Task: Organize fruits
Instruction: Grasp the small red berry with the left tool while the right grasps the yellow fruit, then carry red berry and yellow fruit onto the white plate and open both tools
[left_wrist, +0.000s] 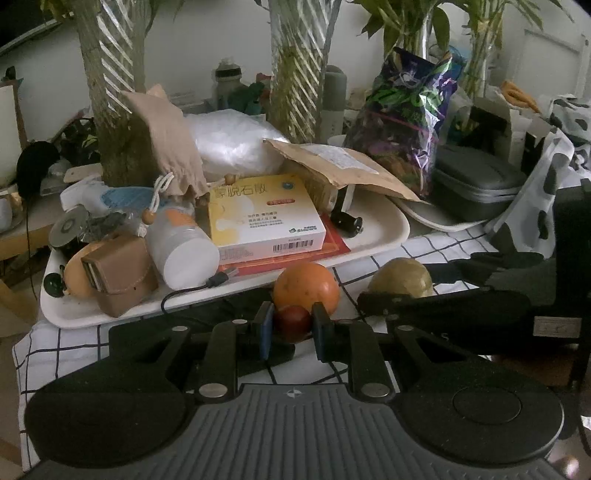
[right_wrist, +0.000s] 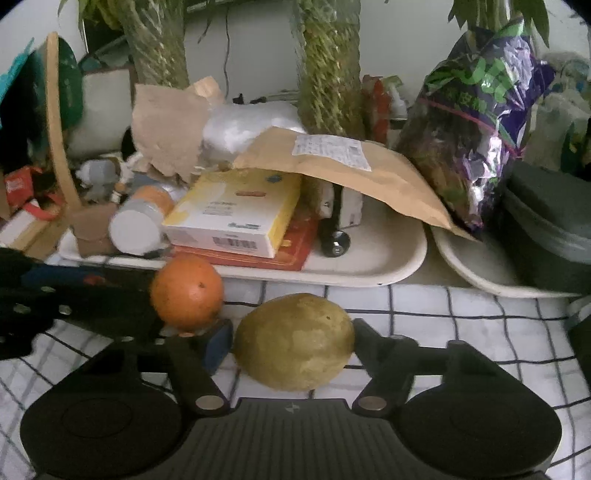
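Fingers, left: the left gripper (left_wrist: 291, 325) is pinching a small red fruit (left_wrist: 293, 323) between its blue pads, both pads touching its sides; the fruit is sitting out at the fingertips.
Fingers, right: the right gripper (right_wrist: 291, 345) is bracketing a yellow-green fruit (right_wrist: 295, 345); both fingers look to be touching its ends, so it appears clamped, though whether it is lifted off the checked cloth (right_wrist: 424, 306) I cannot tell.
Orange: the orange (left_wrist: 306, 288) is lying just beyond the left fingertips, touching or almost touching the red fruit, and to the left of the right fingers.
Beyond the fingers: a white tray (left_wrist: 388, 236) crowded with a medicine box (left_wrist: 264, 219), a white bottle (left_wrist: 181, 251) and a brown pouch (left_wrist: 122, 273).
Step in hand, as I judge it: both fruits are being gripped for carrying on the table.
Doing it well: keeping the left squeeze light, since the red fruit is held near the tips and could pop forward; lifting it straight so the orange is not nudged into rolling.
Right side: holding the larger fruit level, as its rounded ends may be slipping under uneven pressure.
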